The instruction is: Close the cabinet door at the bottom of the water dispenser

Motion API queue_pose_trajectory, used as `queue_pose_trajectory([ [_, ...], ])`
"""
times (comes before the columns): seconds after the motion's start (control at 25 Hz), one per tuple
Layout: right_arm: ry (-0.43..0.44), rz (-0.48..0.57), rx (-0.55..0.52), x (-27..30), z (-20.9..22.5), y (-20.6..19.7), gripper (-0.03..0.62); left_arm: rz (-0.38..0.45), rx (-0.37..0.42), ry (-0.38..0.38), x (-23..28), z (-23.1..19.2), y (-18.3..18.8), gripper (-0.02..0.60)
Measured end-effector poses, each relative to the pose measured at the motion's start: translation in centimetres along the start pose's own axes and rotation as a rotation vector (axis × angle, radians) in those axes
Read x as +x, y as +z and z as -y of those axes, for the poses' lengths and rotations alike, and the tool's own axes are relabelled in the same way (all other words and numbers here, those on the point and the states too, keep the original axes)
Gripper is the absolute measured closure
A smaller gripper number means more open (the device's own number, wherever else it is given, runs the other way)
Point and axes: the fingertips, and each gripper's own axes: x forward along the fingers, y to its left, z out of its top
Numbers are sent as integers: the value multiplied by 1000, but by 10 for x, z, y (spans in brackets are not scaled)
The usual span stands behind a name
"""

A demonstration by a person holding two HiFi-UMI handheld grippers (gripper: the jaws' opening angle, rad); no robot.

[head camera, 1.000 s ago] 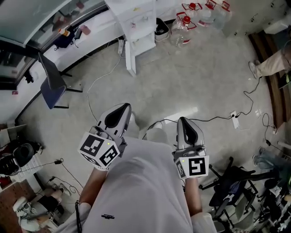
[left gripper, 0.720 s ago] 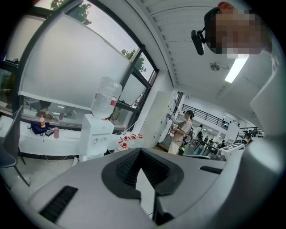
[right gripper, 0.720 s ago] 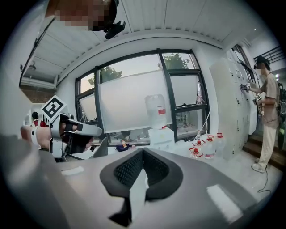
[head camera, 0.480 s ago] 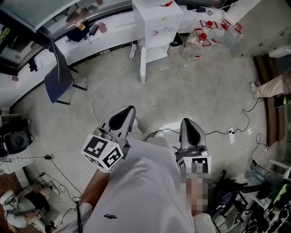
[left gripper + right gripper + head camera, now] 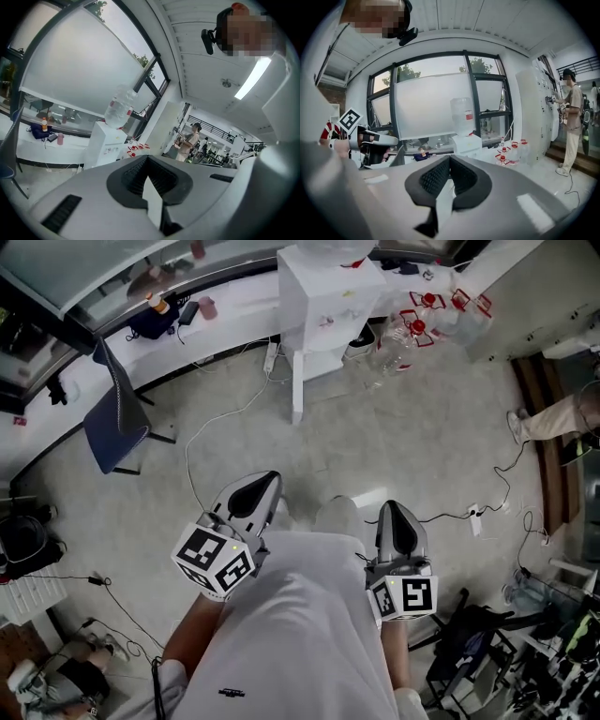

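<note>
Grey left gripper point(image 5: 265, 486) and right gripper point(image 5: 395, 510) sit close against the torso, aimed forward, fingers pressed together.

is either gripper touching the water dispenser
No, the left gripper and right gripper are near the person's body, with floor between them and the water dispenser.

A long white counter point(image 5: 239, 298) runs below the windows. On it stand a pink cup point(image 5: 207, 307), a small orange bottle point(image 5: 159, 304) and a dark thing point(image 5: 150, 322), perhaps a bag. A blue chair point(image 5: 111, 423) stands just in front of the counter. Clear jugs with red caps point(image 5: 427, 313) crowd the floor past the counter's right end. A white cable point(image 5: 211, 423) trails from the counter across the floor.
</note>
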Motion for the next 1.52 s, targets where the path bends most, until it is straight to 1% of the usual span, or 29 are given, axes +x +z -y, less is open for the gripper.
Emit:
queue_pose_trajectory([
  [0.24, -24, -9, -10, 30, 23, 2, 585, -15, 13, 0, 30, -17, 11, 577],
  [0.36, -10, -17, -15, 51, 40, 5, 585, -30, 7, 16, 52, -24, 15, 577],
  [0.48, 17, -23, -31, 78, 68, 13, 585, -48, 9, 40, 86, -26, 22, 577],
  [0.64, 85, -9, -52, 115, 113, 35, 585, -51, -6, 104, 143, -27, 34, 577],
  [0.92, 208, -27, -68, 178, 202, 77, 585, -41, -31, 188, 239, -3, 59, 577],
  [1.04, 264, -28, -75, 198, 231, 86, 585, -46, -41, 227, 272, 7, 63, 576],
  [1.12, 292, -32, -79, 211, 248, 87, 585, -48, -31, 232, 295, 16, 67, 576],
  [1.2, 312, -36, -77, 222, 262, 89, 585, -47, -19, 237, 314, 24, 73, 577],
  [1.28, 330, -40, -64, 228, 270, 92, 585, -46, -17, 257, 325, 26, 77, 577],
  [1.4, 376, -55, -54, 239, 273, 93, 585, -41, -25, 312, 332, 19, 81, 577],
  [1.52, 434, -84, -60, 250, 271, 86, 585, -39, -43, 361, 331, 13, 80, 577],
])
